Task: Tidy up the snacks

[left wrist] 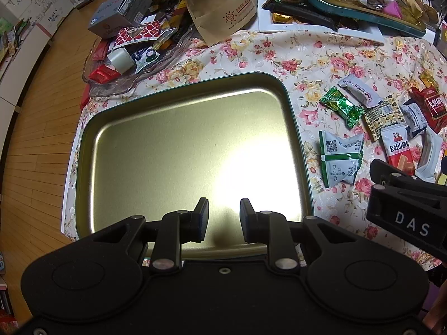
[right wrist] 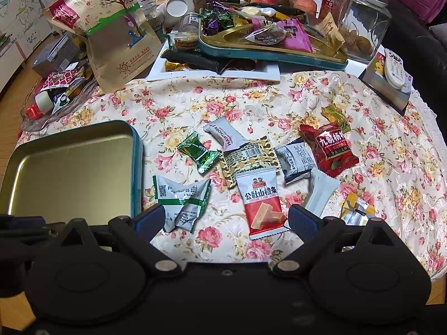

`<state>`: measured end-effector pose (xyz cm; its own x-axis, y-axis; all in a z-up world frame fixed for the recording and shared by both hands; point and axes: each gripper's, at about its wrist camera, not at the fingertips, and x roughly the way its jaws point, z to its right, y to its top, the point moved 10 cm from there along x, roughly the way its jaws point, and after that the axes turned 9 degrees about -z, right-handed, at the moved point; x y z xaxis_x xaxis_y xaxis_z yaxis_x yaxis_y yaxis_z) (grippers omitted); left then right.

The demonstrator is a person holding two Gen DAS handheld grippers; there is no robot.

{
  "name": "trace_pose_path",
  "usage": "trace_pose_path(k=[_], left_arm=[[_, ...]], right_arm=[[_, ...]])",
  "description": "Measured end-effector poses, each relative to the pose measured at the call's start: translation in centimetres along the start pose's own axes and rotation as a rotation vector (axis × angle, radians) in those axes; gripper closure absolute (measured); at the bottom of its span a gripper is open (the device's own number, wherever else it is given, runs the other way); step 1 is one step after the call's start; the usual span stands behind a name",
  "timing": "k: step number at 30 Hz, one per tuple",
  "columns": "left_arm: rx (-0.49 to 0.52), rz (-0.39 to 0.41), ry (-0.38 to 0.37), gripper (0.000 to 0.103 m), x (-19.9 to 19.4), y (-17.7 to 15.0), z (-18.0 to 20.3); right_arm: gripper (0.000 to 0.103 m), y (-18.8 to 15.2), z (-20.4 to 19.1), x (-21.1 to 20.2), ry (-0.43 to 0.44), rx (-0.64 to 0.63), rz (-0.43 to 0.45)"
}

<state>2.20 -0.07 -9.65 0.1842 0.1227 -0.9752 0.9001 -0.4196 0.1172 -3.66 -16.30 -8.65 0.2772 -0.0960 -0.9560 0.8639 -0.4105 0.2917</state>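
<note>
An empty gold tin tray with a teal rim (left wrist: 293, 117) (right wrist: 137, 150) lies on the floral tablecloth. My left gripper (left wrist: 223, 217) hovers over its near part, its jaws a little apart with nothing between them. Several wrapped snacks lie to the tray's right: a green candy (right wrist: 199, 153) (left wrist: 342, 106), a white-green packet (right wrist: 181, 201) (left wrist: 339, 159), a red-white hawthorn strip packet (right wrist: 262, 203) (left wrist: 398, 150), a grey bar (right wrist: 226, 135) and a red plum packet (right wrist: 328, 150). My right gripper (right wrist: 226, 217) stands open wide above the near snacks, holding nothing.
A second teal tray (right wrist: 268, 53) heaped with sweets rests on a white tray (right wrist: 212, 74) at the back. A brown paper bag (right wrist: 117, 33), a glass dish (left wrist: 123, 83) of snacks, a glass jar (right wrist: 363, 19) and a remote (right wrist: 395, 69) crowd the table's far side.
</note>
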Motion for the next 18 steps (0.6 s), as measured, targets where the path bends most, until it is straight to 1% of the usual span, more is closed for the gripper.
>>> trace_pose_path(k=[9, 14, 18], left_arm=[[-0.002, -0.009, -0.007, 0.071, 0.03, -0.01, -0.02], [-0.014, -0.019, -0.026, 0.071, -0.06, 0.12, 0.16], [-0.009, -0.004, -0.031, 0.071, -0.62, 0.4, 0.76]], right_arm=[[0.004, -0.05, -0.01, 0.12, -0.001, 0.002, -0.002], [0.004, 0.18, 0.12, 0.12, -0.004, 0.004, 0.006], [0.004, 0.45, 0.52, 0.06, -0.024, -0.012, 0.021]])
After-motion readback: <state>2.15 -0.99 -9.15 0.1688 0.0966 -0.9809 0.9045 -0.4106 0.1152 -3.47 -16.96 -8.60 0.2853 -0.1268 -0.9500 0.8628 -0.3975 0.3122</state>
